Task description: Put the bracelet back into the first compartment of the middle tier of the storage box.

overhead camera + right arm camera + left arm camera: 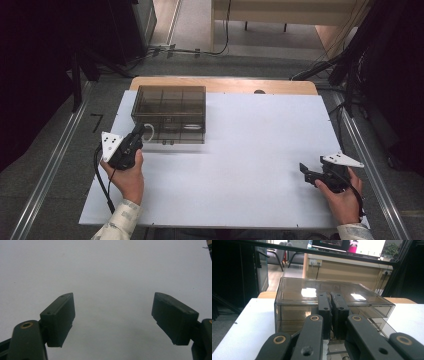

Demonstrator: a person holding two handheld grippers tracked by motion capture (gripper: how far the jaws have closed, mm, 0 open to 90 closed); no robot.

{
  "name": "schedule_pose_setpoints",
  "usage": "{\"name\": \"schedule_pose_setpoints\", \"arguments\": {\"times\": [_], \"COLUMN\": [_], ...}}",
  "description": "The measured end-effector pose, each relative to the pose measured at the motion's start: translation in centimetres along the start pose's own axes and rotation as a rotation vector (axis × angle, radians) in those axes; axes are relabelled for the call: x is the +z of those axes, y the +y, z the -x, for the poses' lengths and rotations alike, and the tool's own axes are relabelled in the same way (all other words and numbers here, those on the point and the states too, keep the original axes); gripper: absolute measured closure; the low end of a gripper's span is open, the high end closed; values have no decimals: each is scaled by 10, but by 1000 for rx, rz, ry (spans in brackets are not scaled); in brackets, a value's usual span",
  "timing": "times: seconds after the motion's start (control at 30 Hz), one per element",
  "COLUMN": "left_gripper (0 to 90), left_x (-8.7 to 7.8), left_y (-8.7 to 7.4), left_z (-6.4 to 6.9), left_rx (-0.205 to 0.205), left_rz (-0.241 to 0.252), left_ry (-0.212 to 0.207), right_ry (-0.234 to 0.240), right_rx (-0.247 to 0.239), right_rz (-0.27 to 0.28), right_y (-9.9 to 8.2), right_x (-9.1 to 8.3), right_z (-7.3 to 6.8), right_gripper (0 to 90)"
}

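A smoky, see-through plastic box (170, 107) with inner compartments stands on the white table (250, 150) at the back left. My left gripper (141, 131) sits against its front face, held by a hand, and beside it curls a small white loop (149, 131). In the left gripper view the two jaws stand pressed together, the left gripper (331, 296) shut in front of the box (294, 290); I cannot tell whether anything thin is pinched. My right gripper (303, 170) rests at the table's right side. Its jaws stand wide apart, the right gripper (113, 305) open over bare table (105, 265).
A wooden strip (225, 85) edges the table's far side. Metal rails (55, 165) run along the floor on both sides, with dark stands and cables (345, 65) at the back right. A desk with screens (342, 260) lies beyond the box.
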State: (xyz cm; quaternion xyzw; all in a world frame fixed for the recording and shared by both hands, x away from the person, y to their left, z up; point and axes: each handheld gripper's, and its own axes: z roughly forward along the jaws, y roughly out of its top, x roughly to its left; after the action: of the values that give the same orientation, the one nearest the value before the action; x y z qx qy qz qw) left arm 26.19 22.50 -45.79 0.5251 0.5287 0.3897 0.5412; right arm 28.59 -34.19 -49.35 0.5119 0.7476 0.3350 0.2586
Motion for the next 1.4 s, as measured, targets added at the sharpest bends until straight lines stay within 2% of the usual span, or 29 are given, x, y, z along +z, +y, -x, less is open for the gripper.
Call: {"name": "schedule_pose_setpoints", "arguments": {"times": [0.7,1.4], "left_gripper": [878,878], "left_x": [11,21], "left_y": [-1,-5], "left_z": [-4,-10], "left_rx": [-2,-25], "left_rz": [-7,-30], "left_ry": [12,25], "right_ry": [7,10], "right_rx": [-8,-11], "right_rz": [-12,-17], "right_y": [-1,-1], "right_x": [2,2], "right_z": [0,-1], "right_gripper": [174,174]}}
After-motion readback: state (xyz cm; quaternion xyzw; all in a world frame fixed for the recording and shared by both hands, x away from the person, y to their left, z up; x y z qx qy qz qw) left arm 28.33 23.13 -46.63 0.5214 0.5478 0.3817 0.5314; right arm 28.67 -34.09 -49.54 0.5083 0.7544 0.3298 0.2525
